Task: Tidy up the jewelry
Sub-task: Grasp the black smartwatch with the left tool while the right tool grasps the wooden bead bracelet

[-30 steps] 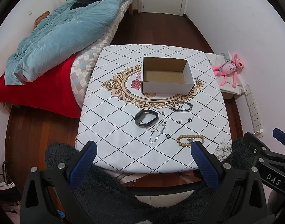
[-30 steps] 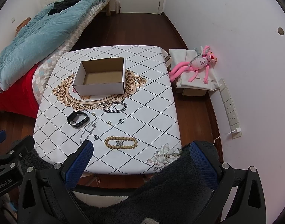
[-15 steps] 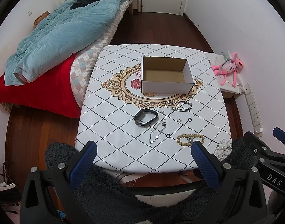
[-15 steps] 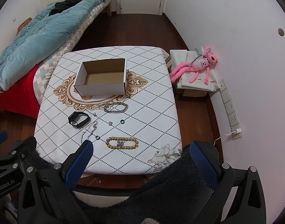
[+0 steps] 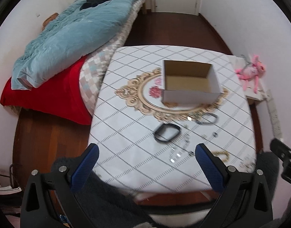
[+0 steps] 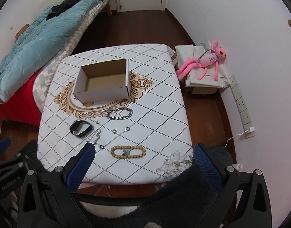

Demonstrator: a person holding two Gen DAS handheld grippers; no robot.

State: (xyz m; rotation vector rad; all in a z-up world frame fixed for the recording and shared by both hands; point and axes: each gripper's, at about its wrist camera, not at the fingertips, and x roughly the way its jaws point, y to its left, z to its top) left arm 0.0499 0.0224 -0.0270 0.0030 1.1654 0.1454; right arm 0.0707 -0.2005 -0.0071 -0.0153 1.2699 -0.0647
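Observation:
An open, empty white cardboard box [image 6: 102,82] [image 5: 189,84] stands on a small table with a white diamond-pattern cloth [image 6: 160,102] [image 5: 126,133]. In front of it lie a silver chain bracelet [image 6: 120,114] [image 5: 207,118], a black band [image 6: 81,128] [image 5: 167,133], a thin silver chain [image 6: 96,136] [image 5: 180,150], a wooden bead bracelet [image 6: 128,152] [image 5: 221,154] and small studs and rings [image 6: 127,129]. My left gripper [image 5: 147,157] and right gripper [image 6: 143,157] are both open and empty, held above the table's near edge.
A bed with a teal duvet [image 5: 75,34], checked mattress and red sheet [image 5: 50,98] touches the table's left side. A pink plush toy [image 6: 204,60] lies on a low box at the right wall, by wall sockets [image 6: 242,106]. Dark wooden floor surrounds the table.
Both grippers have moved forward and lower toward the table. The left view is blurred by motion and has swung left. Nothing on the table has moved.

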